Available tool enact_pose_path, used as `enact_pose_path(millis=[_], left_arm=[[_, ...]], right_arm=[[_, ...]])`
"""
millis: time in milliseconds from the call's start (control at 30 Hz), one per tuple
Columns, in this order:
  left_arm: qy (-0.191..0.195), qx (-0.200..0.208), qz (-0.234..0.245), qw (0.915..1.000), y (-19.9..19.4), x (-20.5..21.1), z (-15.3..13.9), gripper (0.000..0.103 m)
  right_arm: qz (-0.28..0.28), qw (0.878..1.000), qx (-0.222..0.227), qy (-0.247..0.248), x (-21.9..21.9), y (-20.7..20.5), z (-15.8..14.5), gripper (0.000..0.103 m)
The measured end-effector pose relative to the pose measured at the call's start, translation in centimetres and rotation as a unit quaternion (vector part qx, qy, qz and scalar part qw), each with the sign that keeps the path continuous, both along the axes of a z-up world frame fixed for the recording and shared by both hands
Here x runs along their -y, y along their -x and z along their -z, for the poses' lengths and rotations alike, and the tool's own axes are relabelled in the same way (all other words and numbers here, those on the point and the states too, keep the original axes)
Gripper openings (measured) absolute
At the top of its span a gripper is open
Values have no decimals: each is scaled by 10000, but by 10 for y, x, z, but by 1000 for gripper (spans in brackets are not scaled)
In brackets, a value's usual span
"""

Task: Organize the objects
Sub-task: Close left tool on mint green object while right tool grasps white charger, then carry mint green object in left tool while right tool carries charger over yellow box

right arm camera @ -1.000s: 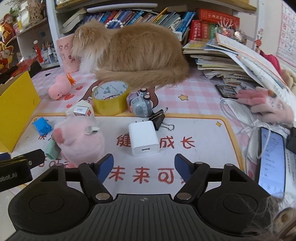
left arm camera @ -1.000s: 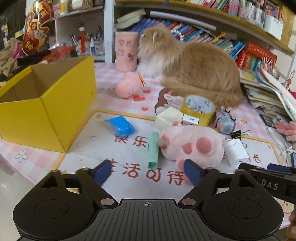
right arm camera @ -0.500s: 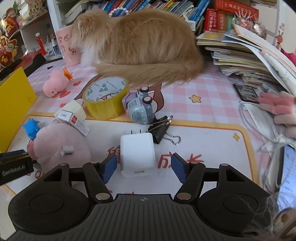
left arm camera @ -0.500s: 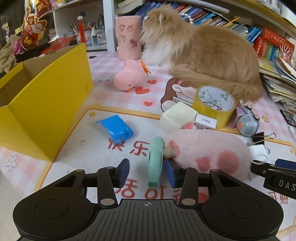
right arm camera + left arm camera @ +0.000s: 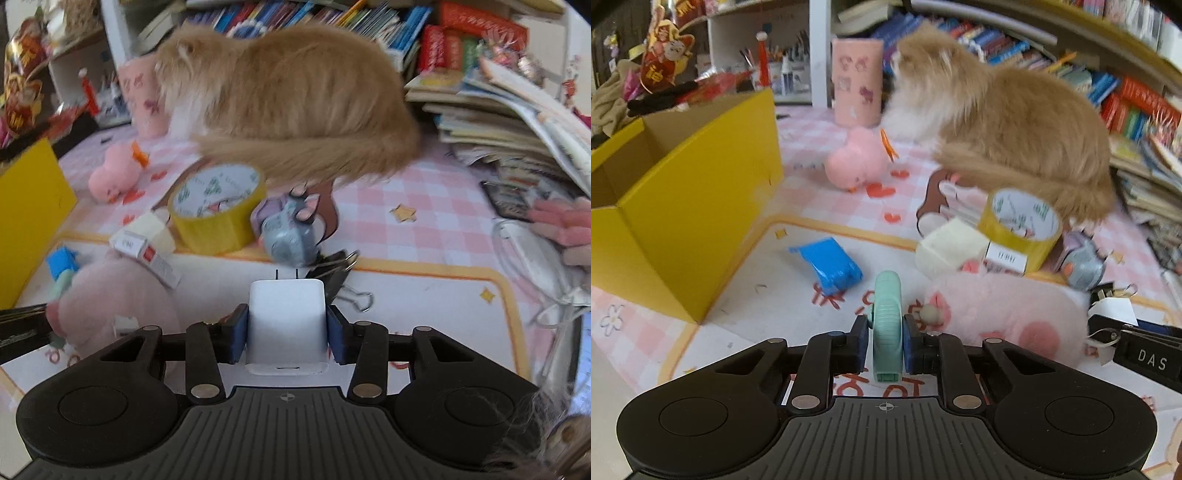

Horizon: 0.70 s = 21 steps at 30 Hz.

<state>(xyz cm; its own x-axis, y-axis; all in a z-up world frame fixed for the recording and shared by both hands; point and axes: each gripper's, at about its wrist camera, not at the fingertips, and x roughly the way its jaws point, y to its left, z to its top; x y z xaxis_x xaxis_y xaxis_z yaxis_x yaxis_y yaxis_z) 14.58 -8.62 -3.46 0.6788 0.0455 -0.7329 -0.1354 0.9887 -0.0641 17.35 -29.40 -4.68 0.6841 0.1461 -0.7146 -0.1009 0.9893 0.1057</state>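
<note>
The left gripper (image 5: 885, 345) has just closed on the green clip (image 5: 887, 325) standing between its fingers, while the right gripper (image 5: 286, 334) has been closing and now pinches the white charger (image 5: 286, 321).

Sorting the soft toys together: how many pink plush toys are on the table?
2. A small round pink plush chick lies near the pink cylindrical holder by the cat. A larger pink plush lies beside the left gripper. Others may be hidden.
</note>
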Motion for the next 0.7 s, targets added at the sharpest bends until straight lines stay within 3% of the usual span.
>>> enact_pose_path(millis=[267,700], left_arm=[[293,296,186,9990,31,-14,-17,17],[668,327,1378,9877,86,-81,-16,17]], right_arm=[[223,9996,118,-128,-1,30,-21,41],[991,9950,-55,74,-76,126,-23,41]])
